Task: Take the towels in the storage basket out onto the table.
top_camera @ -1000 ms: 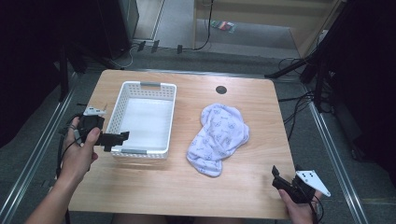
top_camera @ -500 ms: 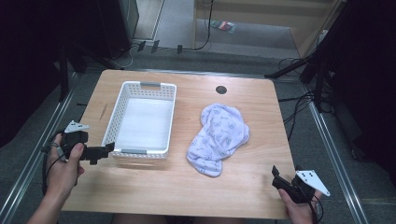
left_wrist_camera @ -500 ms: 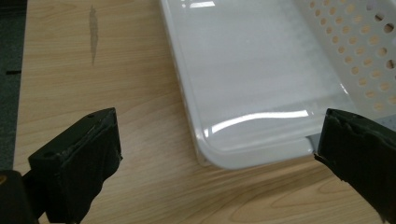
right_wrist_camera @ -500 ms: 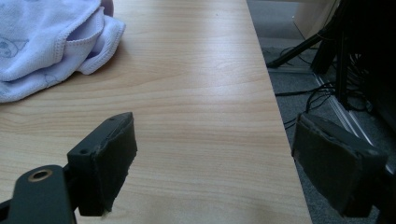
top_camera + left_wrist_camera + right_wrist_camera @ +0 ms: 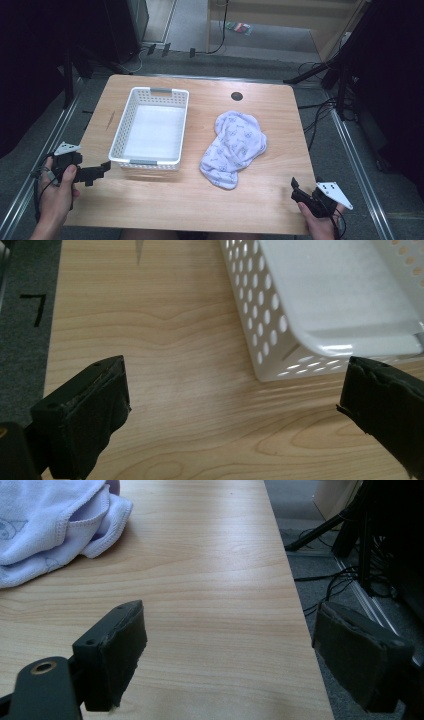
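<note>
Wooden worktop (image 5: 150, 200) is carrying a white basket (image 5: 131, 120) toward its left edge and a pale cloth (image 5: 233, 145) centrally. Left gripper (image 5: 102, 169) and right gripper (image 5: 296, 187), both gaping and empty, are hovering at the near corners. No legible writing.

One basket (image 5: 150, 127), one cloth (image 5: 234, 148), two hand-held grippers on one table (image 5: 200, 200)

No legible text anywhere.

Left gripper (image 5: 98, 171) and right gripper (image 5: 299, 192) sit low (jaws spread wide, nothing between).
</note>
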`<state>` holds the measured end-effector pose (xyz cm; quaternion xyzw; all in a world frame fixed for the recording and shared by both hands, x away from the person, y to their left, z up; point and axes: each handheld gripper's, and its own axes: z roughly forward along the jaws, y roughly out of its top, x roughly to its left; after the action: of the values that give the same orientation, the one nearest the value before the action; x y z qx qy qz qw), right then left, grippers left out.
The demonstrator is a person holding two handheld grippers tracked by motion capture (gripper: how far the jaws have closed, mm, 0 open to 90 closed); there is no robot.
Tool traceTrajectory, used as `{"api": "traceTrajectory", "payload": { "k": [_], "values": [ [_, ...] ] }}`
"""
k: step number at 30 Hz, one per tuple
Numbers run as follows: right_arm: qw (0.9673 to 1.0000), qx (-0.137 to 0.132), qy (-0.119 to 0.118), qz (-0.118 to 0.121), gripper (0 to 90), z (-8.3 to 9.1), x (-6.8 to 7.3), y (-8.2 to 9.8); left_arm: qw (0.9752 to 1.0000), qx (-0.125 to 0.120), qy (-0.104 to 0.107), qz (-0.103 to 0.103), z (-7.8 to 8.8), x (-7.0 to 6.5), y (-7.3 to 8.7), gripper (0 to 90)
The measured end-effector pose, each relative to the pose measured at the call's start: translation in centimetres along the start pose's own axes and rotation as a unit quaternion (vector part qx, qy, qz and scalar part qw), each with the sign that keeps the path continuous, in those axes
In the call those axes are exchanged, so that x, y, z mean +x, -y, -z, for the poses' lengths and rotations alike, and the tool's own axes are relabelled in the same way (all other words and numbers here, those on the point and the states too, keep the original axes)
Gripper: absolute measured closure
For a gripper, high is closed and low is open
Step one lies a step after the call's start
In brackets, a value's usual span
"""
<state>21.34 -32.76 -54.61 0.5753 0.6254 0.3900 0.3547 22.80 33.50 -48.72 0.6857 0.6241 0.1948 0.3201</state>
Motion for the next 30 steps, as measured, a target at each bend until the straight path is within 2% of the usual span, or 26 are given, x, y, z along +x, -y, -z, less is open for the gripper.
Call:
{"api": "traceTrajectory", "payload": {
  "k": [11,19,30],
  "values": [
    [1.0,0.002,0.001,-0.001,14.5,0.0,0.1,0.0,0.9998,-0.01,-0.006,0.018,-1.0,2.0,2.6,0.2],
    [1.0,0.003,0.003,-0.001,14.6,0.0,0.1,0.0,0.9996,-0.022,0.002,0.02,-1.3,3.1,4.2,0.2],
    [1.0,0.003,0.0,-0.001,14.5,0.0,0.0,0.0,0.9987,-0.047,-0.016,0.012,-1.4,4.1,6.2,0.2]
  ]
}}
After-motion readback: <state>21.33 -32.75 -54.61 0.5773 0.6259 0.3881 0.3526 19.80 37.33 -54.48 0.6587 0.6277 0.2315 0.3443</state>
